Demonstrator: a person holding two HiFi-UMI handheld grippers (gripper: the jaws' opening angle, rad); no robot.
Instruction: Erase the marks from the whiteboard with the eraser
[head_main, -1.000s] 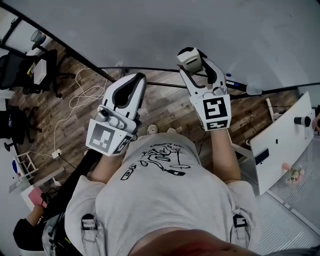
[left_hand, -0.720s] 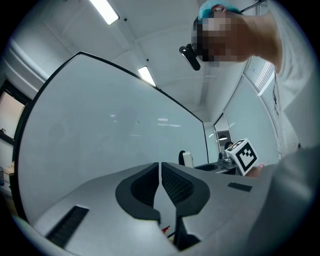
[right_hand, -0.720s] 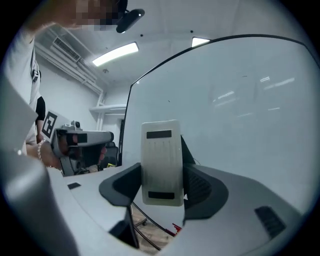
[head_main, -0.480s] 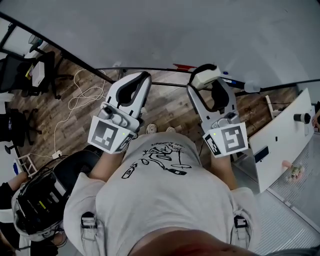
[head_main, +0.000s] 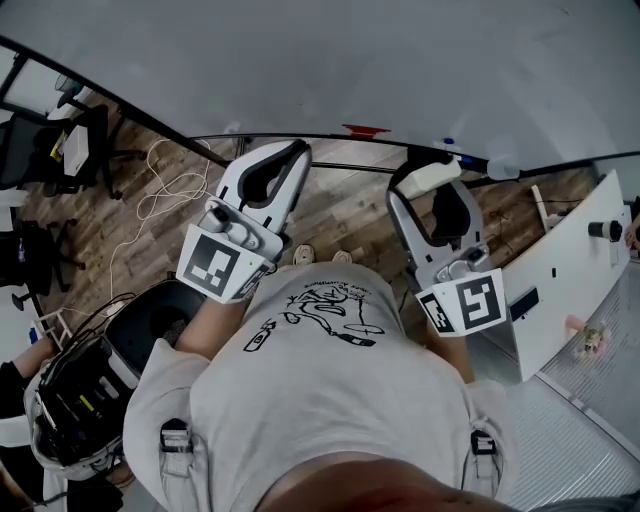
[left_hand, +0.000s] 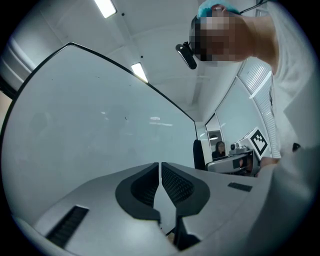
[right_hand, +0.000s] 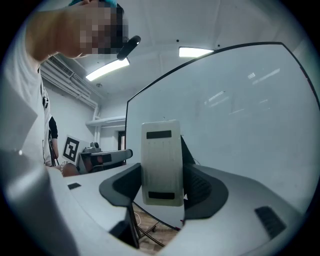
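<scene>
From the head view, the whiteboard (head_main: 350, 60) fills the far side, with a small red patch (head_main: 365, 130) at its lower edge. Near it, over the wooden floor (head_main: 335, 215), the person in a white printed T-shirt (head_main: 330, 390) holds both tools up. The left gripper (head_main: 283, 165) is on the left. The right gripper (head_main: 440, 200) is on the right and carries the pale eraser (head_main: 428, 178) close under the board's lower edge; whether the eraser touches the board cannot be told here. A white cable (head_main: 165, 190) lies on the floor to the far left. In the left gripper view, the left gripper (left_hand: 160, 175) is clenched, its ribbed pads meeting with nothing between them. The whiteboard (left_hand: 100, 115) rises beyond it, and the other tool's marker cube (left_hand: 259, 142) shows at the right. In the right gripper view, the right gripper (right_hand: 161, 186) is clamped on the eraser (right_hand: 161, 160), which stands upright between the pads with its flat back toward the camera. The whiteboard (right_hand: 230, 120) lies behind it.
</scene>
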